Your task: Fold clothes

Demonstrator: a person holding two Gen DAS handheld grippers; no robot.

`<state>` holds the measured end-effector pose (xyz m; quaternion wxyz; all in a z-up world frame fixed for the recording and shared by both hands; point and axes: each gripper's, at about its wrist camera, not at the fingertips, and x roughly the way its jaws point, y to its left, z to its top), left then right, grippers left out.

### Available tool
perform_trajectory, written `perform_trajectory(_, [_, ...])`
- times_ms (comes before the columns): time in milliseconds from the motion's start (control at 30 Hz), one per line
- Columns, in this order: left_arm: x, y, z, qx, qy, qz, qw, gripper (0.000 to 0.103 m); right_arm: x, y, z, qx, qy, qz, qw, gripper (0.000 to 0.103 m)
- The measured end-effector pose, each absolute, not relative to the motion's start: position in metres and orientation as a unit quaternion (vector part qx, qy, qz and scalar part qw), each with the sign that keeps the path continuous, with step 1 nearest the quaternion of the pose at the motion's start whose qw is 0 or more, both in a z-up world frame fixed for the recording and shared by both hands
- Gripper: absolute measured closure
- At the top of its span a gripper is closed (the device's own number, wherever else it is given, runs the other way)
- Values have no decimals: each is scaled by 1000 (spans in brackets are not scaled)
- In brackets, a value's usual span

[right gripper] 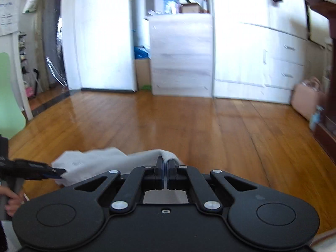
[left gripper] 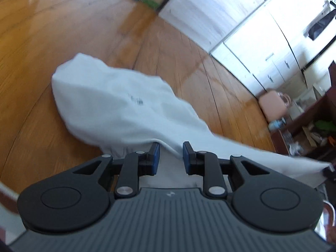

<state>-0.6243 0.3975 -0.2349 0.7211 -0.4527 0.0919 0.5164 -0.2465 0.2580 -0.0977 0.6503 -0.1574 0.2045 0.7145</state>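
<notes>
A white garment (left gripper: 117, 105) lies partly on the wooden floor, with small dark print on it. Its near end rises to my left gripper (left gripper: 171, 157), whose blue pads hold a bunch of the cloth between them, a gap still showing. A taut edge runs right to my right gripper (left gripper: 328, 168). In the right wrist view my right gripper (right gripper: 166, 164) is shut on a folded edge of the garment (right gripper: 90, 161). The left gripper (right gripper: 62, 171) grips the cloth's other end at the left, held by a person's hand (right gripper: 11, 199).
Wooden floor (right gripper: 189, 126) stretches ahead. White wardrobes and drawers (right gripper: 252, 58) line the far wall, with a door (right gripper: 100, 42) on the left. A pink bag (right gripper: 304, 100) and dark wooden shelf (left gripper: 310, 117) stand at the right. A green chair (right gripper: 6, 96) is at the left.
</notes>
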Motion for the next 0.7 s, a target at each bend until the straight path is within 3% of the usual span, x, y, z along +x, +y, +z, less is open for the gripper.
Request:
perform_trajectory(100, [-620, 395, -232, -433, 144, 539, 708, 80, -232, 240, -118, -160, 248, 714, 635, 102])
perform_trajectory(167, [-622, 396, -237, -455, 166, 538, 690, 67, -233, 225, -132, -178, 245, 705, 642, 102])
perform_trajectory(233, [-627, 397, -249, -502, 169, 519, 671, 62, -239, 216, -142, -195, 230, 703, 645, 102])
perform_trajectory(367, [-639, 397, -283, -633, 107, 424, 639, 62, -251, 224, -143, -210, 213, 712, 635, 102])
perform_trajectory(467, [-634, 393, -309, -720, -9, 318, 617, 41, -253, 233, -136, -203, 205, 722, 628, 102])
perform_trajectory(500, [-626, 391, -312, -732, -25, 299, 612, 41, -253, 236, -135, -202, 206, 726, 625, 102])
perform_trajectory(667, [-575, 389, -302, -683, 35, 310, 661, 40, -256, 243, -135, -199, 232, 752, 584, 101])
perform_trajectory(700, [-568, 389, -303, -676, 43, 312, 666, 35, -257, 244, -136, -196, 239, 757, 575, 101])
